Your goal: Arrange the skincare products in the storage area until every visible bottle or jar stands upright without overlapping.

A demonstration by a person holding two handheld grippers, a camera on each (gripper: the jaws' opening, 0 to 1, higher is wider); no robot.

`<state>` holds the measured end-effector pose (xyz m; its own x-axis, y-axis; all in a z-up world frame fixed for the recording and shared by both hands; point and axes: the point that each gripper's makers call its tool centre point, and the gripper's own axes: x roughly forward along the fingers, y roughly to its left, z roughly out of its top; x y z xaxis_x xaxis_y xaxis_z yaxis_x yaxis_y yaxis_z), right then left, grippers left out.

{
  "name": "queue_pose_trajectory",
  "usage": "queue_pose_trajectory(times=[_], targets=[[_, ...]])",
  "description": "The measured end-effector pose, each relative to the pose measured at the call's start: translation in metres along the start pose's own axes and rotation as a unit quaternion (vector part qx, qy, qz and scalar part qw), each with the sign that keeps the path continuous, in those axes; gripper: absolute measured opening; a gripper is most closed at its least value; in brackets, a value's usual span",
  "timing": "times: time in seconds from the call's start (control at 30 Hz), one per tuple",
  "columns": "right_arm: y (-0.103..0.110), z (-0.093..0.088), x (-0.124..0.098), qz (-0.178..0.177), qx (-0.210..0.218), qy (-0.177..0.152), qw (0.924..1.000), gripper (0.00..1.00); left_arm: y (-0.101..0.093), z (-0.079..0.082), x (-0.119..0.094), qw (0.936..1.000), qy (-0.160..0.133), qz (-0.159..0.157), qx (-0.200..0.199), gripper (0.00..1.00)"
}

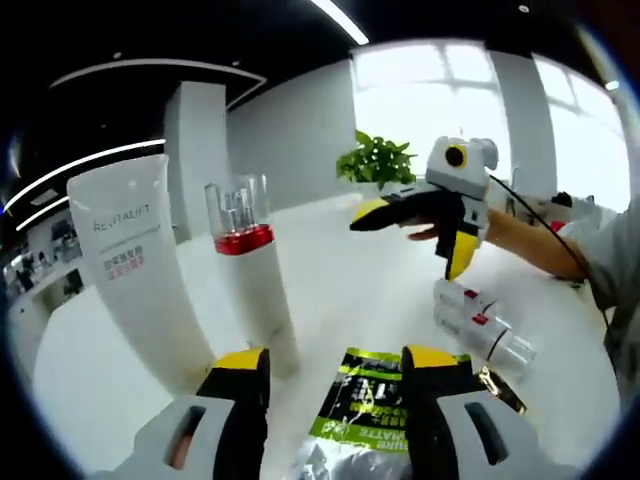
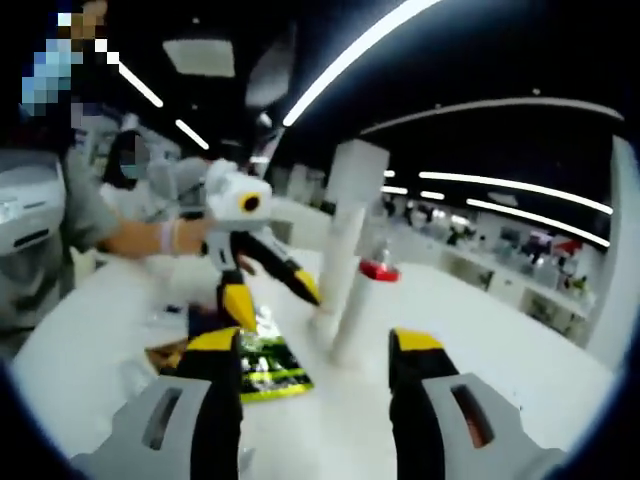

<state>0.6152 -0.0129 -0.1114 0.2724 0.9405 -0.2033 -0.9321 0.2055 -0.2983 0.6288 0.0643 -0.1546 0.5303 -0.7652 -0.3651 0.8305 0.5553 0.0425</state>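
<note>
A tall white tube (image 1: 130, 270) stands upright at the left. Right beside it stands a white bottle (image 1: 250, 285) with a red band and a clear cap. A third white bottle (image 1: 480, 325) with a clear cap lies on its side at the right. My left gripper (image 1: 338, 375) is open, low over the table, with a green sachet (image 1: 365, 400) lying between its jaws. My right gripper (image 1: 415, 238) hangs above the lying bottle, held by a hand. In the right gripper view my right gripper (image 2: 315, 365) is open and holds nothing, facing the tube (image 2: 345, 230), the red-banded bottle (image 2: 362, 300) and the left gripper (image 2: 272, 295).
The white round table (image 1: 340, 290) carries everything. The green sachet (image 2: 265, 365) lies flat near the standing bottles. A potted plant (image 1: 378, 160) stands at the table's far edge. A person's arm (image 1: 540, 245) reaches in from the right.
</note>
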Motion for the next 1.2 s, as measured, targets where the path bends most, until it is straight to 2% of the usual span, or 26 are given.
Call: queue_pose_trajectory(times=[0.13, 0.23, 0.3, 0.37, 0.43, 0.5, 0.57, 0.63, 0.7, 0.77, 0.83, 0.9, 0.93, 1.03, 1.1, 1.2], targets=[[0.027, 0.011, -0.009, 0.026, -0.051, 0.022, 0.9981, 0.58, -0.011, 0.006, -0.011, 0.9998, -0.003, 0.002, 0.019, 0.62], [0.037, 0.015, -0.007, 0.027, -0.052, 0.040, 0.9975, 0.50, -0.022, 0.007, -0.017, 0.9997, -0.018, -0.015, -0.005, 0.67], [0.055, 0.018, -0.004, 0.064, -0.057, 0.046, 0.9953, 0.47, -0.025, 0.006, -0.020, 0.9990, -0.028, -0.020, -0.029, 0.68], [0.076, 0.016, 0.000, 0.107, -0.060, 0.071, 0.9899, 0.51, -0.025, 0.003, -0.023, 0.9987, -0.033, -0.019, -0.034, 0.68], [0.091, 0.007, 0.004, 0.138, -0.086, 0.110, 0.9805, 0.55, -0.025, -0.001, -0.025, 0.9989, -0.031, -0.020, -0.029, 0.67], [0.107, -0.004, 0.006, 0.172, -0.117, 0.151, 0.9664, 0.53, -0.022, -0.005, -0.026, 0.9994, -0.024, -0.016, -0.018, 0.67], [0.114, -0.013, 0.008, 0.187, -0.139, 0.191, 0.9534, 0.51, -0.020, -0.009, -0.027, 0.9995, -0.024, -0.011, -0.018, 0.67], [0.115, -0.018, 0.011, 0.181, -0.140, 0.217, 0.9490, 0.52, -0.020, -0.011, -0.030, 0.9993, -0.025, -0.013, -0.023, 0.67], [0.118, -0.026, 0.014, 0.187, -0.141, 0.240, 0.9420, 0.46, -0.022, -0.012, -0.034, 0.9989, -0.029, -0.021, -0.029, 0.67], [0.124, -0.026, 0.020, 0.192, -0.141, 0.232, 0.9431, 0.39, -0.024, -0.011, -0.038, 0.9984, -0.036, -0.027, -0.033, 0.67], [0.130, -0.035, 0.015, 0.216, -0.170, 0.266, 0.9240, 0.34, -0.023, -0.011, -0.040, 0.9981, -0.041, -0.027, -0.037, 0.67], [0.135, -0.043, 0.010, 0.232, -0.180, 0.298, 0.9083, 0.34, -0.021, -0.012, -0.042, 0.9983, -0.041, -0.021, -0.036, 0.67], [0.136, -0.044, 0.008, 0.236, -0.183, 0.309, 0.9028, 0.35, -0.019, -0.012, -0.043, 0.9983, -0.041, -0.016, -0.037, 0.67], [0.136, -0.047, 0.010, 0.235, -0.187, 0.328, 0.8954, 0.30, -0.018, -0.012, -0.045, 0.9979, -0.044, -0.018, -0.044, 0.66], [0.135, -0.049, 0.012, 0.232, -0.182, 0.337, 0.8939, 0.26, -0.019, -0.011, -0.046, 0.9972, -0.050, -0.022, -0.051, 0.66], [0.136, -0.054, 0.016, 0.228, -0.183, 0.354, 0.8886, 0.26, -0.022, -0.009, -0.047, 0.9959, -0.056, -0.033, -0.063, 0.65]])
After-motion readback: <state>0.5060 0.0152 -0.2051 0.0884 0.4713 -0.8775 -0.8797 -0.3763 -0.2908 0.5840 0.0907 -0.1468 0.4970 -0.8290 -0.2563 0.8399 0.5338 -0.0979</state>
